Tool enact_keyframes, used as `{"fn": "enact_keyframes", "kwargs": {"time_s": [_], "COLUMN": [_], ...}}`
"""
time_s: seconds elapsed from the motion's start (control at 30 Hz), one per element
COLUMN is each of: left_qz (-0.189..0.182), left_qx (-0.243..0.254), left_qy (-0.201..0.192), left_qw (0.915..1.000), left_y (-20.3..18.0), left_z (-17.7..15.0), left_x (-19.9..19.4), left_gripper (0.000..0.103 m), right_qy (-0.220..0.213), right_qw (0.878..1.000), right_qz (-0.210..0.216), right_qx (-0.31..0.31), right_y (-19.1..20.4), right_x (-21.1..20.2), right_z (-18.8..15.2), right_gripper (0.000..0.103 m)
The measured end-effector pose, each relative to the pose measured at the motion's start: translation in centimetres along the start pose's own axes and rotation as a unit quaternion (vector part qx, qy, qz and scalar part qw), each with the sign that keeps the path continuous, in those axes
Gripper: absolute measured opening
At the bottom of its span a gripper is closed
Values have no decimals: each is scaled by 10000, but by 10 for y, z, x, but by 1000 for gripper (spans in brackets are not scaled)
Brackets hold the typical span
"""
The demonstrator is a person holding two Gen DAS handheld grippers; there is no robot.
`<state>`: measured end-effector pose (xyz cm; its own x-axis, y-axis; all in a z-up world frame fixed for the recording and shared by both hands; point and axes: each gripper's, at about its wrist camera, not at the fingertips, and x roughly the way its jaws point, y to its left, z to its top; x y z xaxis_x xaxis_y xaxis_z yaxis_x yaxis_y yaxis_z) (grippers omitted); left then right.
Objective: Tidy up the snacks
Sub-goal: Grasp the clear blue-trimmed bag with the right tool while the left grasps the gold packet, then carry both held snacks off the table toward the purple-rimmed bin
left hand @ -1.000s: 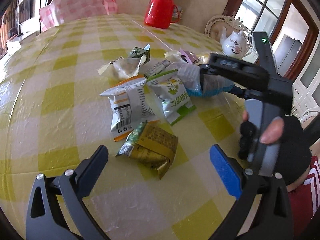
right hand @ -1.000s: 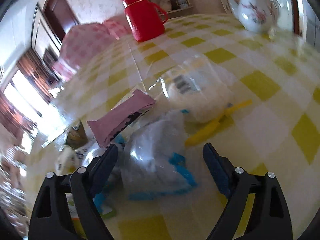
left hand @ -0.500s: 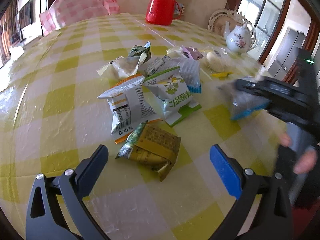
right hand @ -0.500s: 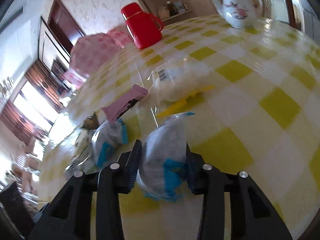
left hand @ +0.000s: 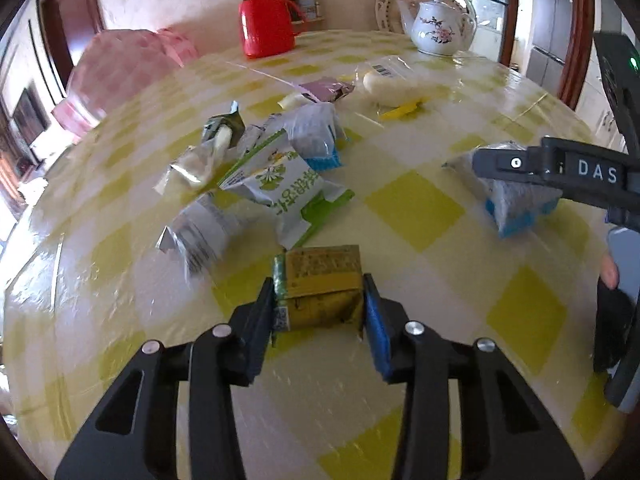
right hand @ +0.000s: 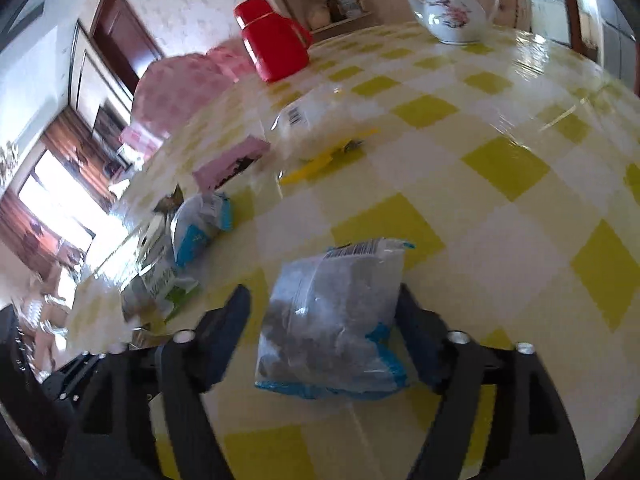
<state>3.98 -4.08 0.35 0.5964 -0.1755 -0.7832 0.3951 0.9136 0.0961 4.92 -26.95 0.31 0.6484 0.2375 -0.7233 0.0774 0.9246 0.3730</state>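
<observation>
The gold snack packet (left hand: 320, 284) lies on the checked desk (left hand: 416, 208), nearest of all the snacks, with the left tool (left hand: 318, 312) closing on it, both pads against its sides. Beyond the packet sits the pile: a green and white bag (left hand: 286, 192), a silver bag (left hand: 200, 232) and a blue-edged clear bag (left hand: 316, 140). To the packet's right, a second blue-edged bag (right hand: 336, 320) lies flat on the desk between the jaws of the right tool (right hand: 324, 320), which are opening, the left pad clear of it. Far behind the packet stand a red flask (left hand: 266, 16) and a white teapot (left hand: 440, 26).
</observation>
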Motion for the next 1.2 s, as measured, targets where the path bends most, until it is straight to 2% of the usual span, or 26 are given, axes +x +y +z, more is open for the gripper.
{"fn": "enact_keyframes", "kwargs": {"time_s": [0.07, 0.13, 0.17, 0.27, 0.4, 0.53, 0.67, 0.8, 1.07, 1.2], "left_qz": [-32, -101, -85, -138, -275, -219, -147, -59, 88, 110], "left_qx": [-186, -465, -498, -683, -1045, -1423, -1615, -1690, -1738, -1804], "left_qy": [27, 50, 49, 25, -65, -211, -378, -524, -611, -699], "left_qw": [9998, 9989, 9987, 9976, 9941, 9894, 9860, 9842, 9829, 9811], "left_y": [2, 7, 7, 10, 11, 12, 9, 3, 3, 9], "left_z": [-3, -7, -9, -13, -26, -41, -55, -70, -99, -115], "left_x": [-3, -6, -7, -12, -24, -40, -59, -79, -105, -120], "left_gripper": [42, 42, 42, 42, 42, 42, 42, 42, 42, 42], "right_qy": [114, 177, 189, 121, -294, -480, -447, -423, -345, -497], "right_qw": [9985, 9949, 9932, 9917, 9932, 9956, 9966, 9968, 9951, 9935], "right_qz": [-235, -456, -471, -349, -201, 189, 460, 544, 756, 898], "right_qx": [-491, -885, -1050, -1236, -1107, -782, -510, -414, -540, -496], "right_y": [15, 26, 30, 32, 25, 16, 9, 7, 14, 15], "right_x": [6, 9, 9, 5, -13, -31, -38, -45, -59, -72], "right_z": [-4, -9, -12, -16, -16, -17, -21, -28, -59, -67], "right_gripper": [85, 84, 68, 60, 56, 56, 56, 56, 56, 56]}}
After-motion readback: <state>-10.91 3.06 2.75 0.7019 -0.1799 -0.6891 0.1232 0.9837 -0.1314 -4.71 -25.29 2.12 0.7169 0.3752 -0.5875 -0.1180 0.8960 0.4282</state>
